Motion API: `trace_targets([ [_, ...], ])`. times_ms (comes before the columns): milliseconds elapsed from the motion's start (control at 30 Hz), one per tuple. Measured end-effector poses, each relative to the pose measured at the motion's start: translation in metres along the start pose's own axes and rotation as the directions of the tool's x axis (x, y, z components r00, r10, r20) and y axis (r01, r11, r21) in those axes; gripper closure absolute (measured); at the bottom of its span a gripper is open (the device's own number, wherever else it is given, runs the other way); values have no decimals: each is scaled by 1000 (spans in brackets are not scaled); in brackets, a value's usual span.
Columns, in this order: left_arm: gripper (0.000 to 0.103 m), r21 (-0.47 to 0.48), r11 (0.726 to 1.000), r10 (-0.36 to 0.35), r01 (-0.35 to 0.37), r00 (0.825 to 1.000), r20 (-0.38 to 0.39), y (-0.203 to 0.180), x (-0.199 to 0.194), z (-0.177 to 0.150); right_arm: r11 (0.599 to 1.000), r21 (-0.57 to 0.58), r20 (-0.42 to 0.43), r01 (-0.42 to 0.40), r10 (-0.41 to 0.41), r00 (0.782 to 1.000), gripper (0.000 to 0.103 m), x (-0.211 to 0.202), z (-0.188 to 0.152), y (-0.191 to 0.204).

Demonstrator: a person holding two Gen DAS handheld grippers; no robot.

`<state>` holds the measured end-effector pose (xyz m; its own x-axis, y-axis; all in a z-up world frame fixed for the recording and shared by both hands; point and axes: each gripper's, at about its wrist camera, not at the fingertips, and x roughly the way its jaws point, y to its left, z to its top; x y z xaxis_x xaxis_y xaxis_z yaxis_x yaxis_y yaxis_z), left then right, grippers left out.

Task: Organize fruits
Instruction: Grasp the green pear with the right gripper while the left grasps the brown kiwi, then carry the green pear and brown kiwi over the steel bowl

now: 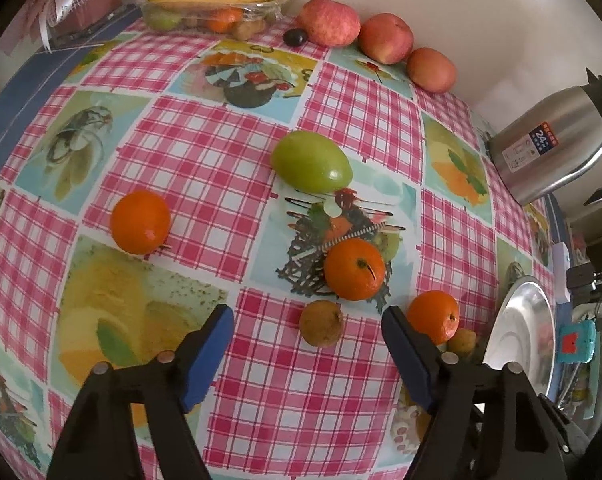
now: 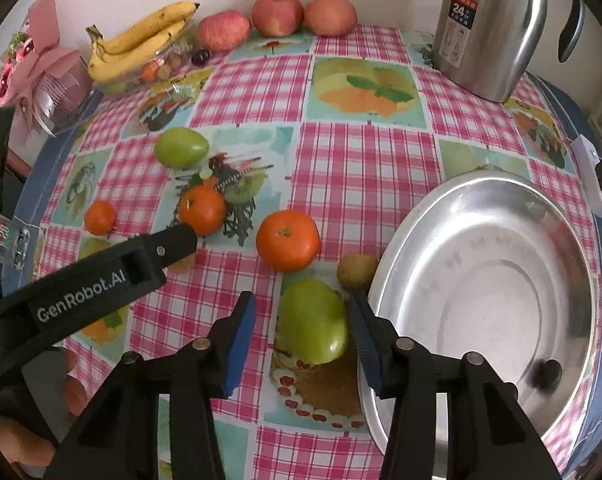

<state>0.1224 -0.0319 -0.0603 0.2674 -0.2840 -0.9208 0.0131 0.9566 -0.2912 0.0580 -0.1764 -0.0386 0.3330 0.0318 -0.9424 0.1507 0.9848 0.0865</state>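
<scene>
My left gripper [image 1: 307, 311] is open, pointing down at the checked tablecloth, with a small brown fruit [image 1: 322, 323] lying between its blue pads [image 1: 217, 356] without touching either. Three oranges [image 1: 355, 270] and a green fruit [image 1: 311, 162] lie beyond it. My right gripper [image 2: 302, 297] straddles another green fruit [image 2: 315, 326] right beside the steel bowl [image 2: 485, 280]. Its right pad [image 2: 365, 340] is at the fruit's side, while a gap shows at the left pad. The bowl holds nothing. In the right wrist view the left gripper's black finger [image 2: 173, 242] reaches in from the left.
Apples [image 2: 277, 14], bananas [image 2: 141, 40] on a clear tray and a dark plum [image 2: 201, 56] line the back wall. A steel kettle [image 2: 489, 28] stands at the back right. A second small brown fruit [image 2: 357, 270] lies against the bowl's rim, near an orange [image 2: 288, 240].
</scene>
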Motion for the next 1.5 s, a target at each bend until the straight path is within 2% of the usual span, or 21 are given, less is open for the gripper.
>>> trace_targets([
  [200,34,16,1000,-7,7,1000,-1,-2,5,-1,999,-20,-9,33,-34,999,57,4,-2,4],
  [300,41,25,1000,-7,7,1000,-10,-6,9,-2,995,-62,-15,83,-84,996,57,6,-3,10],
  [367,50,29,1000,-4,4,1000,-14,-6,10,-2,989,-87,-18,116,-118,993,58,8,-3,13],
  [467,56,24,1000,-7,7,1000,-18,-5,11,-2,984,-104,-20,142,-145,989,63,8,-4,13],
  [500,57,24,1000,-7,7,1000,-17,-5,11,-2,984,-105,-19,142,-145,989,63,8,-5,12],
  [667,75,29,999,-19,20,1000,-20,-7,11,-3,985,-101,-15,139,-141,990,63,8,-5,12],
  [933,76,30,999,-33,34,999,-13,-9,7,0,990,-77,-16,116,-117,993,63,7,-5,9],
  [1067,76,27,999,-38,37,999,13,-6,-4,1,1000,-24,-18,8,-8,1000,63,5,-4,7],
  [1233,76,19,999,-50,49,997,50,-5,-19,5,998,-14,20,-58,59,998,63,-9,0,11],
  [1500,76,38,997,-69,64,989,131,-11,-51,9,997,12,98,-70,68,993,63,-37,3,4],
])
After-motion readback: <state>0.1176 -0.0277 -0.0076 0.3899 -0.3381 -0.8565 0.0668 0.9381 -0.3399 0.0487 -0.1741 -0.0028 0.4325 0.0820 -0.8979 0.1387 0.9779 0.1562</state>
